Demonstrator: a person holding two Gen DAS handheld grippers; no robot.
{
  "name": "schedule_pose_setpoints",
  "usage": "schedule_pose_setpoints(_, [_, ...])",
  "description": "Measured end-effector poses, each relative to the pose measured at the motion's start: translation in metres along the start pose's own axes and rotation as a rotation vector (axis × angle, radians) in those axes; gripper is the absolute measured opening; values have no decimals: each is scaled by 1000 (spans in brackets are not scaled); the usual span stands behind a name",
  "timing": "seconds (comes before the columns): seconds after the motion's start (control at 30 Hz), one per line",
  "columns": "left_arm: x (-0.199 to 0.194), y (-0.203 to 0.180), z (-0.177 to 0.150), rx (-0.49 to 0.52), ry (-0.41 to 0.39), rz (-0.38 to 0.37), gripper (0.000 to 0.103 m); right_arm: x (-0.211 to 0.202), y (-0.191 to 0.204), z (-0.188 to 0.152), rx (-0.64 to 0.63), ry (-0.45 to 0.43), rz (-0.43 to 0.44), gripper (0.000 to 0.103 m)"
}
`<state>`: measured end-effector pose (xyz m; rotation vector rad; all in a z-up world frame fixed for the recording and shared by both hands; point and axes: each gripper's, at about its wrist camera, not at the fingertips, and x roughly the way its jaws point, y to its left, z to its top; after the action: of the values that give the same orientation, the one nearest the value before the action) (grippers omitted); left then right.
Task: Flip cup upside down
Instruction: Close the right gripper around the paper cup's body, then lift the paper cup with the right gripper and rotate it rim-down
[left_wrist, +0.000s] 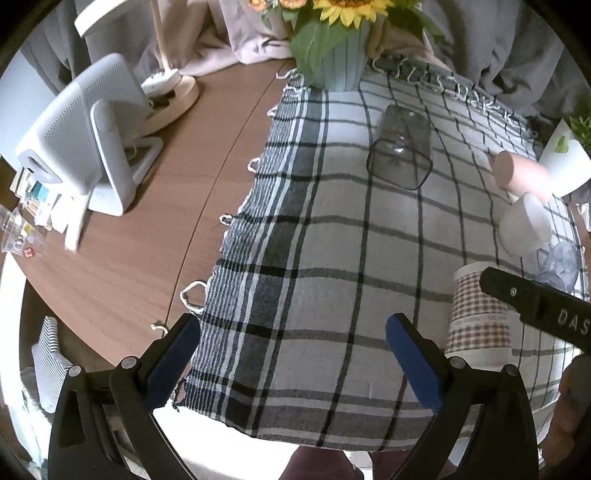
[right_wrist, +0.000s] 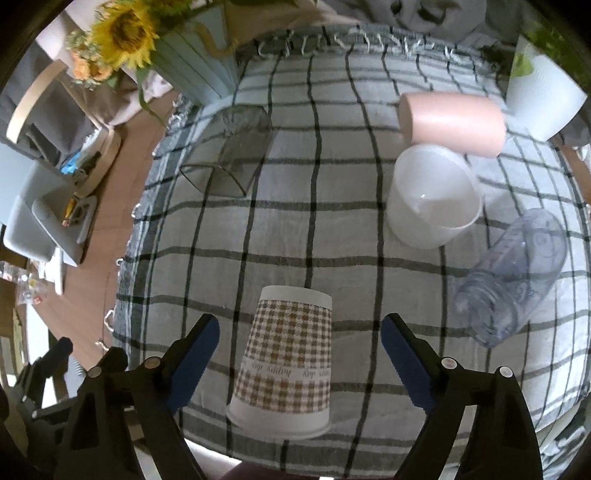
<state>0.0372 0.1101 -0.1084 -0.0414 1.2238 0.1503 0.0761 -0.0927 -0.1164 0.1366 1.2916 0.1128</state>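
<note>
**Checked paper cup stands upside down between two open grippers**

The paper cup (right_wrist: 286, 360) has brown and white checks. It stands upside down on the checked cloth (right_wrist: 351, 236), with its wide rim on the cloth and its flat bottom on top. The words on it read upside down.

The right gripper (right_wrist: 299, 354) is spread wide. Its two blue pads sit one on each side of the cup and do not touch it. It holds nothing.

The left gripper (left_wrist: 293, 354) is spread wide too. It hangs over the near edge of the cloth with nothing between its pads. The paper cup (left_wrist: 476, 314) is just to its right, and a black finger of the other gripper crosses in front of it.

More cups are on the cloth. A clear glass (right_wrist: 231, 151) lies on its side near the blue flower pot (right_wrist: 195, 70) with the sunflower. A pink cup (right_wrist: 452, 122) lies on its side. A white cup (right_wrist: 432, 195) just in front of it stands tipped toward the camera. A clear plastic cup (right_wrist: 513, 277) lies on its side to the right.
</note>
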Motion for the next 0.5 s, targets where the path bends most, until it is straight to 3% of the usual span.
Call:
schedule_pose_setpoints(0.3, [16, 5, 5, -24, 38, -13, 102, 40, -9, 14, 49, 172, 57, 76])
schedule_pose_setpoints(0.5, [23, 5, 4, -26, 50, -5, 102, 54, -8, 16, 44, 219, 61, 69])
